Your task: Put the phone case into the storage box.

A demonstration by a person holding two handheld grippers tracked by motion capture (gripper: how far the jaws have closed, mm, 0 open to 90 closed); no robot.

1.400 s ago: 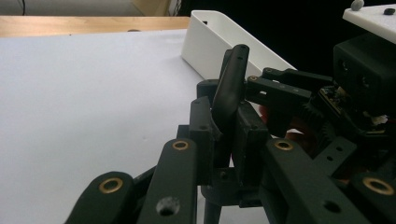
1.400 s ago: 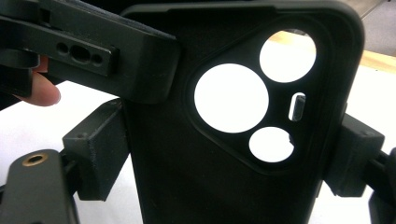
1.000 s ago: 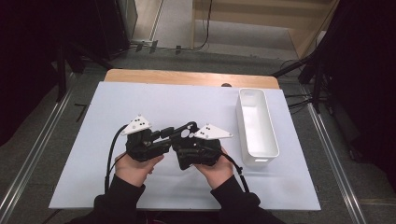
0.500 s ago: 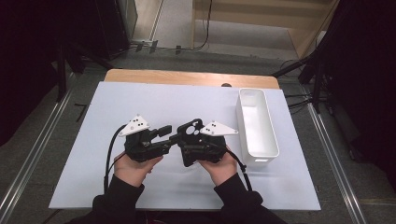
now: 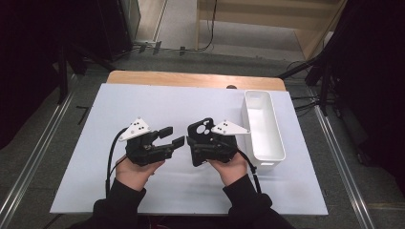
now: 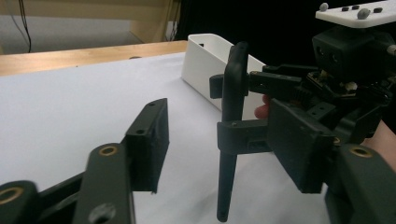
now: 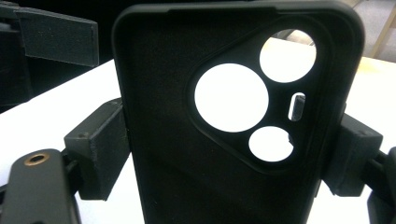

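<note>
- Person's sleeves and hands: dark sleeves enter at the near edge of the white mat (image 5: 143, 102); each hand carries one gripper above the mat's near half.
- Left gripper (image 5: 170, 136): near-left of centre, pointing right toward the other gripper. Its jaws have just been opening and stand apart, nothing between them. In the left gripper view one pad sits left of the case with bare mat showing between pad and case.
- Right gripper (image 5: 199, 138): just right of the left gripper, a grey three-cornered plate on top. Its jaws are clamped on the two long sides of the phone case.
- Phone case (image 5: 201, 129): black, soft-looking, empty, with three round camera cut-outs and a small slot. Held upright above the mat, at centre, between the two grippers. The right gripper view (image 7: 233, 121) shows its inner face, a pad pressing on each side; the left gripper view (image 6: 229, 135) shows it edge-on, standing vertical.
- White bin (image 5: 279, 143): long, narrow, open-topped, on the right part of the mat, running near to far, well apart from the case.
- Wooden table edge (image 5: 191, 78): a bare strip beyond the mat's far side.
</note>
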